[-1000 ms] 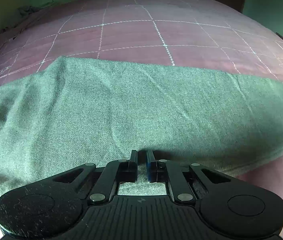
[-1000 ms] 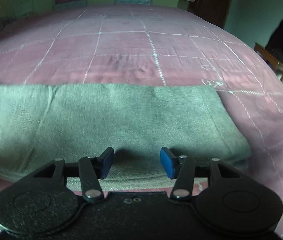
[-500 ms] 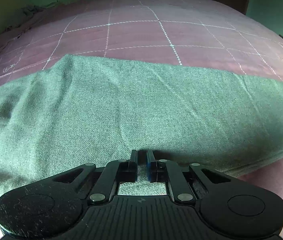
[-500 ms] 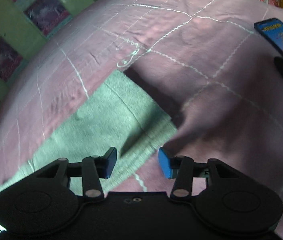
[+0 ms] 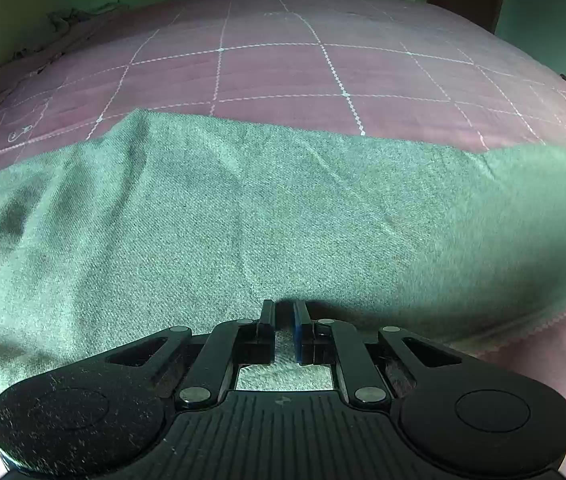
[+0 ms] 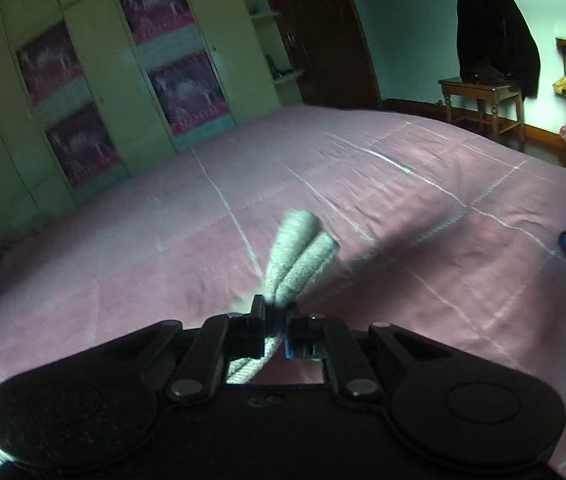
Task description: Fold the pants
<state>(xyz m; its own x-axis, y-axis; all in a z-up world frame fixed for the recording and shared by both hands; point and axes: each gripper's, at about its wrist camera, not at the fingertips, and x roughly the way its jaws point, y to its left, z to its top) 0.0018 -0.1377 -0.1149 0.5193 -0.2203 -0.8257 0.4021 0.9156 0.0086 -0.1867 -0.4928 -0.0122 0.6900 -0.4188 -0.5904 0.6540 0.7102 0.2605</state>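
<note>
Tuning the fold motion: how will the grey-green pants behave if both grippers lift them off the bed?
Likely floppy: the pants lie flat and creased, and the end pinched in the right gripper bunches into soft rolls. Probably sags between grips. The woven cloth looks grippy; the left gripper is clamped on its near edge.

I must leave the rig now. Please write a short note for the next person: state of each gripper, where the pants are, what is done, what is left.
Left gripper: shut on the near edge of the grey pants, which lie across the pink bedspread.
Right gripper: jaws have just closed; it pinches a bunched end of the pants, raised off the bed.
Done: both ends gripped.
Left: probably carry the raised end across, lay it flat, smooth.
</note>
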